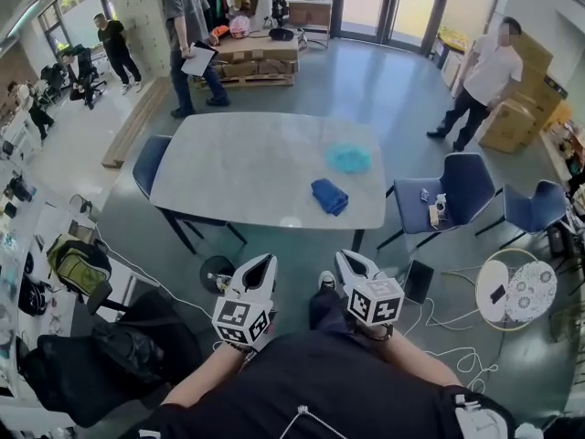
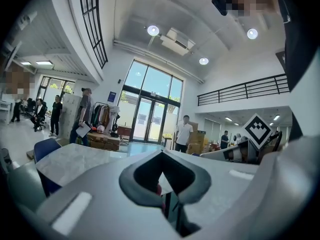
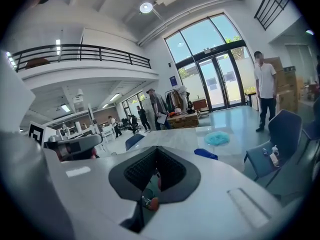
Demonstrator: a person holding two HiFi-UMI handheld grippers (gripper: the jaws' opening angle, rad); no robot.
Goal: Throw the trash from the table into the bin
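Seen from the head view, the room is taken from high up and steeply downward, over the left tool [image 1: 263,263] and right tool [image 1: 345,259], with the worktop [image 1: 247,163] just ahead. The left gripper view and right gripper view are carried low, aimed almost level along their own jaws towards the glass doors [image 2: 150,119]. The worktop is shared by all three. The blue cloth [image 3: 206,154] and teal heap [image 3: 217,138] are shared by the head and right gripper views.
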